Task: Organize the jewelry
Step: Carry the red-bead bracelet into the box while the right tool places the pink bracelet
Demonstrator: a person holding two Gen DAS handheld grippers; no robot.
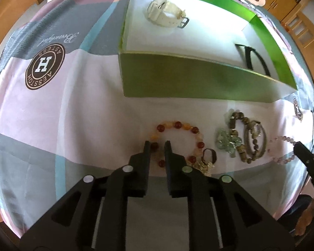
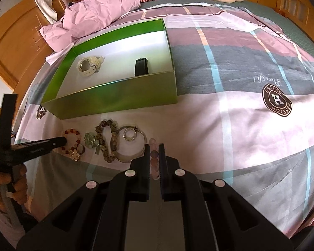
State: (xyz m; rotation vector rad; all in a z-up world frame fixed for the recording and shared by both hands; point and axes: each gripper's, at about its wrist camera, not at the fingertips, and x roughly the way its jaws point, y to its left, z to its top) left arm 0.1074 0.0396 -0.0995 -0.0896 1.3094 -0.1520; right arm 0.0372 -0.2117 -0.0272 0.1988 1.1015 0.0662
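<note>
**Both grippers down on the bracelets beside the green box**

We see the left gripper (image 1: 158, 144) pointing steeply down over the red and amber bead bracelet (image 1: 178, 140), which lies flat on the bedspread (image 1: 73, 125). Its two fingers straddle the left side of the bead ring: a few beads sit in the narrow gap between them, but we cannot tell whether the pads press on them. The jaws stand close together, not fully shut.

Our right gripper (image 2: 155, 146) has its jaws clamped on the pink bead bracelet (image 2: 153, 156), whose beads show in the slit between the fingers. Just left of it lie the silver bangle (image 2: 134, 144), the brown bead strand (image 2: 106, 138) and the pale green stone piece (image 2: 91, 139), in a row that ends at the red and amber bracelet.

Beyond the row stands the green box (image 2: 119, 102), open, holding a white watch (image 2: 88, 65) and a black watch (image 2: 141, 67), well apart from each other
</note>
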